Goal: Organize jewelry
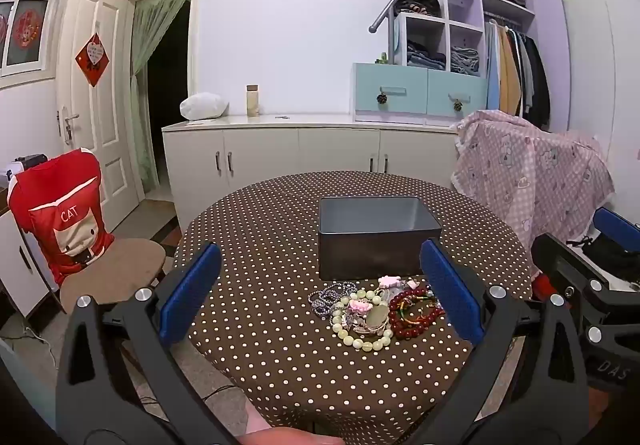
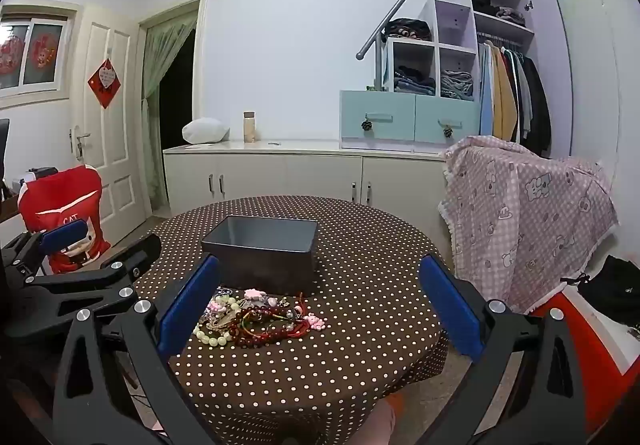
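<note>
Jewelry (image 1: 372, 311) lies heaped in one tangled pile on the dotted worktop (image 1: 280, 357), just in front of one open gray box (image 1: 376, 233), probably where the pieces belong. From left to right: dark beads, a pale green bracelet, then red beads. The left tongs (image 1: 320, 293) and right tongs (image 2: 318, 303) both hang wide and empty, short of the pile.

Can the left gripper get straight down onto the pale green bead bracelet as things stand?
Probably yes. The left gripper is open, and the pale green bead bracelet lies at the near edge of the jewelry pile, with nothing above it. It tangles with neighbouring pieces, though.
</note>
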A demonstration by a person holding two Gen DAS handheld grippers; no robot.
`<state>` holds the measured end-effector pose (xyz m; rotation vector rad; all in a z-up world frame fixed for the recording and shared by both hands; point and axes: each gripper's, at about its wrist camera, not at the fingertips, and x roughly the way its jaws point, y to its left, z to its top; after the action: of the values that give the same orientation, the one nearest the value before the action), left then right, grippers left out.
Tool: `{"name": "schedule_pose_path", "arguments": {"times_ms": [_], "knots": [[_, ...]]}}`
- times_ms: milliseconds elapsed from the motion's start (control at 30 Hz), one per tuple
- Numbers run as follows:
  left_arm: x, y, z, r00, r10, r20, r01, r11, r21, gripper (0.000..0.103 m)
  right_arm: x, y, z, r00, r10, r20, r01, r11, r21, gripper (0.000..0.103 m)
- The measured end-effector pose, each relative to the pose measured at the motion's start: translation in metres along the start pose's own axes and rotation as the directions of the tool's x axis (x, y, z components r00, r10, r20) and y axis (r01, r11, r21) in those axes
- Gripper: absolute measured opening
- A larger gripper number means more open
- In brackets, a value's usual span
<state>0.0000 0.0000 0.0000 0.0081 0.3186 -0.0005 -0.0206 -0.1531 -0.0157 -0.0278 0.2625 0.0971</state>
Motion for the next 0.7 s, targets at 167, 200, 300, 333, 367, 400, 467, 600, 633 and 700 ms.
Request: {"name": "schedule_pose_path", "arguments": {"times_ms": [167, 200, 300, 333, 367, 400, 467, 600, 633, 700], "knots": [[0.0001, 0.0001, 0.0, 1.0, -0.001, -0.004, 0.001, 1.0, -0.002, 0.097, -0.0011, 0.0005, 0.0004, 1.0, 0.002, 0.002, -0.002, 1.0, 0.001, 0.096], [-0.0001, 0.0, 0.0, 1.0, -0.001, -0.004, 0.001, 1.0, -0.002, 0.097, -0.0014, 0.0003, 0.0006, 1.0, 0.002, 0.003, -0.002, 1.0, 0.001, 0.096], [0.0001, 0.0003, 0.0, 1.0, -0.001, -0.003, 0.001, 1.0, -0.005, 0.097, -0.0015, 0.0016, 0.0001, 1.0, -0.001, 0.002, 0.001, 1.0, -0.003, 0.096], [0.0, 0.0004, -0.0001, 1.0, -0.002, -0.002, 0.002, 1.0, -0.006, 0.097, -0.0016, 0.0012, 0.0003, 1.0, -0.001, 0.002, 0.001, 1.0, -0.002, 0.096], [0.0001, 0.0005, -0.0002, 1.0, -0.004, -0.003, 0.004, 1.0, -0.007, 0.097, -0.002, 0.001, 0.0002, 1.0, -0.001, 0.002, 0.001, 1.0, -0.003, 0.096], [0.0003, 0.0006, -0.0002, 1.0, -0.006, -0.003, 0.006, 1.0, -0.006, 0.097, -0.0022, 0.0007, 0.0003, 1.0, -0.001, 0.002, 0.001, 1.0, -0.004, 0.096], [0.0011, 0.0006, -0.0004, 1.0, -0.013, -0.008, 0.012, 1.0, -0.004, 0.097, -0.0026, 0.0, 0.0004, 1.0, -0.002, 0.003, 0.002, 1.0, -0.004, 0.096], [0.0004, -0.0009, -0.0006, 1.0, -0.016, -0.005, 0.016, 1.0, -0.005, 0.097, -0.0032, -0.0012, 0.0006, 1.0, -0.002, 0.005, 0.002, 1.0, -0.003, 0.096], [0.0001, -0.0013, -0.0005, 1.0, -0.013, -0.003, 0.013, 1.0, -0.003, 0.097, -0.0031, -0.0015, 0.0001, 1.0, -0.002, 0.006, 0.002, 1.0, -0.003, 0.096], [-0.0001, -0.0018, -0.0006, 1.0, -0.015, -0.004, 0.015, 1.0, -0.002, 0.097, -0.0025, -0.0012, -0.0006, 1.0, -0.001, 0.005, 0.001, 1.0, -0.002, 0.096]]}}
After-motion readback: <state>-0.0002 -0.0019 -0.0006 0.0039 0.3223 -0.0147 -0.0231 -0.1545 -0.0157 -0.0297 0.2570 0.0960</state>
